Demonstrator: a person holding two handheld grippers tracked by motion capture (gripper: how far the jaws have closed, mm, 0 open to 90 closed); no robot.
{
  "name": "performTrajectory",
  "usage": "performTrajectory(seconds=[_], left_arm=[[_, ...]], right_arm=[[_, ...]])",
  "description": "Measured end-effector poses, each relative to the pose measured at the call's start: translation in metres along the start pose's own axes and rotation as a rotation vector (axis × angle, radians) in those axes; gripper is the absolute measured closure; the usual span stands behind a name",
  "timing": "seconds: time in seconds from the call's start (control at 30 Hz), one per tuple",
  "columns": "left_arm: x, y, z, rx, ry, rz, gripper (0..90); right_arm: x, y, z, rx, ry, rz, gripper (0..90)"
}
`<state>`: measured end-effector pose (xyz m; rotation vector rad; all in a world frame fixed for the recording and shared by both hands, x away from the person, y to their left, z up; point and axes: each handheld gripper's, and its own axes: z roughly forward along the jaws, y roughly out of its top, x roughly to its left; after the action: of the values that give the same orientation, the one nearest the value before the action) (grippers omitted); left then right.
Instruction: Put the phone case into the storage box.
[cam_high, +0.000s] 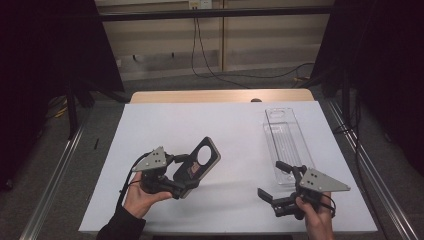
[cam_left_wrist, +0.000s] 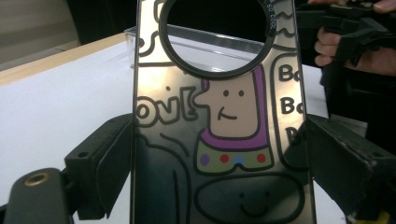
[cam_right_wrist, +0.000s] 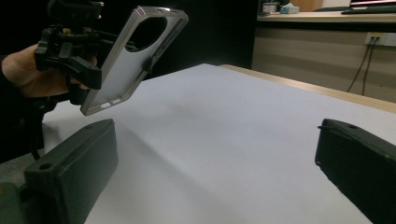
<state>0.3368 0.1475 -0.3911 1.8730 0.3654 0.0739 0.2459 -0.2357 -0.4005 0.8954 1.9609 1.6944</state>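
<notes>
Left gripper (cam_high: 187, 186) clamps phone case (cam_high: 200, 162), long axis toward upper right; right gripper (cam_high: 272, 187), lower right, jaws wide & empty, faces case.

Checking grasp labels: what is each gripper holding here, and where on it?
Left gripper clamps the phone case across its long side edges, near the lower end, away from the round camera cutout. Right gripper is open, holding nothing.

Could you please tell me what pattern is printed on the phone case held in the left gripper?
The phone case bears black-outlined cartoon doodles, with a purple-hooded figure; clearest in the left gripper view.
</notes>
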Motion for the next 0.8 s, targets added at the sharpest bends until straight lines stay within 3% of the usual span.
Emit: performTrajectory(seconds=[0.2,0.33,0.6,0.8], left_arm=[[-0.001,0.005,0.005,-0.004,-0.011,0.010,12.3],[0.001,0.013,0.014,-0.004,-0.027,0.028,12.3],[0.002,0.025,0.029,0.000,-0.079,0.052,12.3],[0.008,0.032,0.043,-0.006,-0.133,0.064,12.3]], right_arm=[[0.006,0.009,0.018,0.010,0.062,0.009,0.0],[0.007,0.014,0.027,0.015,0.068,-0.002,0.0],[0.008,0.026,0.039,0.026,0.134,-0.017,0.0],[0.003,0.035,0.044,0.019,0.150,-0.014,0.0]])
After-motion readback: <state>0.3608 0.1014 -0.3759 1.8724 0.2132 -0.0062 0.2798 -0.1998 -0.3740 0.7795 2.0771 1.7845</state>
